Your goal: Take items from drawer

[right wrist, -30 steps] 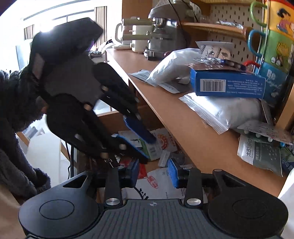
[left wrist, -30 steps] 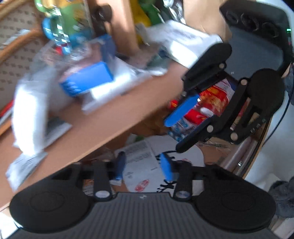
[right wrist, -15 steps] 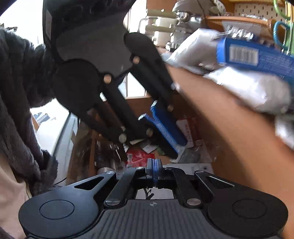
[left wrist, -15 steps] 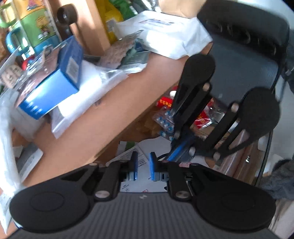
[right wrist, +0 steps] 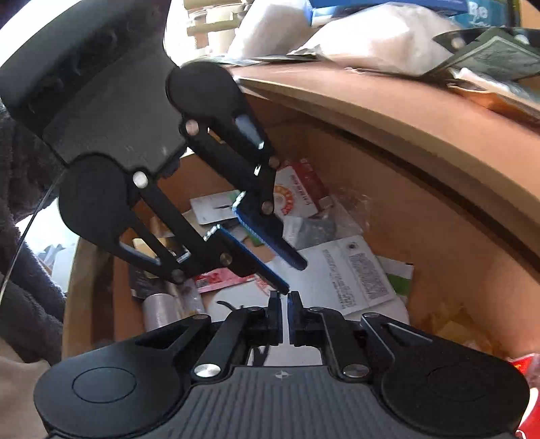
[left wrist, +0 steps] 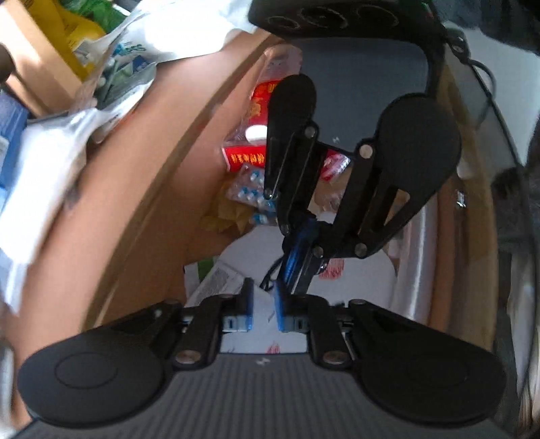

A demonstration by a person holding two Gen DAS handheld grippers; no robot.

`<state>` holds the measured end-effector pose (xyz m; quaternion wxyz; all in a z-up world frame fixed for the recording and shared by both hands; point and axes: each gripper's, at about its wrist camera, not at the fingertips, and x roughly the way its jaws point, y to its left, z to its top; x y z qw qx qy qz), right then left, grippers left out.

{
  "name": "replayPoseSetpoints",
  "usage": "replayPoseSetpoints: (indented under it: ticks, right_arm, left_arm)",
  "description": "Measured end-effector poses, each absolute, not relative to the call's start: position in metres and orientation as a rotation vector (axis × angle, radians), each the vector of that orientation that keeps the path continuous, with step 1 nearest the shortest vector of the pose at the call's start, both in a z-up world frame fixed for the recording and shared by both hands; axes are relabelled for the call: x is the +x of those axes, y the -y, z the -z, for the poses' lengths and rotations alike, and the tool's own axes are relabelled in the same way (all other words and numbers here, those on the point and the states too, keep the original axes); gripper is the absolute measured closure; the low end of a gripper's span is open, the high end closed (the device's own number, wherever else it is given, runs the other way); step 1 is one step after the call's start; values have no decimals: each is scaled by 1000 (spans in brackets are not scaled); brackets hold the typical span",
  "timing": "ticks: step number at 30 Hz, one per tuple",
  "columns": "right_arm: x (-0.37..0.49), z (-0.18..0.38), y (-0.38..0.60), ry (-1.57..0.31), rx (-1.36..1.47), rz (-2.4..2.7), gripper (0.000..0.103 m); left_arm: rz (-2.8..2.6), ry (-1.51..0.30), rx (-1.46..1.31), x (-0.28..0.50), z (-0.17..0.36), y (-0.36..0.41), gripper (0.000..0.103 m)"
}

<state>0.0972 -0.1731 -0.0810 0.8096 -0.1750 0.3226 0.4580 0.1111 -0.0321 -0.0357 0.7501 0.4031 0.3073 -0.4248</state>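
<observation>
The open wooden drawer (left wrist: 452, 216) lies under the desk edge and is full of items. In the left wrist view I see a red box (left wrist: 251, 157), blister packs of blue pills (left wrist: 249, 189) and white papers (left wrist: 354, 287). In the right wrist view I see a red and white box (right wrist: 297, 194), a printed leaflet (right wrist: 364, 273) and a roll (right wrist: 157, 312). My left gripper (left wrist: 263, 305) hangs over the drawer, jaws slightly apart and empty. My right gripper (right wrist: 285, 312) is nearly shut with nothing between the pads, down among the papers. Each gripper shows in the other's view, the right one (left wrist: 298, 250) and the left one (right wrist: 270, 250).
The desk top (left wrist: 111, 189) above the drawer holds white bags (right wrist: 368, 40), a blue box (right wrist: 388, 5) and a cardboard box (left wrist: 37, 64). The person's dark fuzzy sleeve (right wrist: 23, 243) is at the left. The drawer's front wall (right wrist: 87, 287) is close.
Both grippers have dropped from desk level into the drawer. The right gripper closed from open to nearly shut; the left narrowed, then opened a little.
</observation>
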Motion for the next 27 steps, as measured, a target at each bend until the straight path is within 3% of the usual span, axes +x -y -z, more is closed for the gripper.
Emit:
replayPoseSetpoints:
  ticks: [4,7,11,25,27]
  right_arm:
    - [87,77,179,-646,-400,-960,97]
    - [84,74,176,-632,-462,-970,90]
    - [89,69,158,-665,-600,-996,86]
    - [94,113,129,-550,-879,-1024,84]
    - [93,111,130,-551,-882,-1026,76]
  left_arm:
    - [897,-701,892,113,51,28,83]
    - [890,-729,929,111,61,24,81]
    - [887,-763,954,112,70,21,61]
    - [834,-826,889,143,77,4,52]
    - [835,-832,886,141,81,4,51]
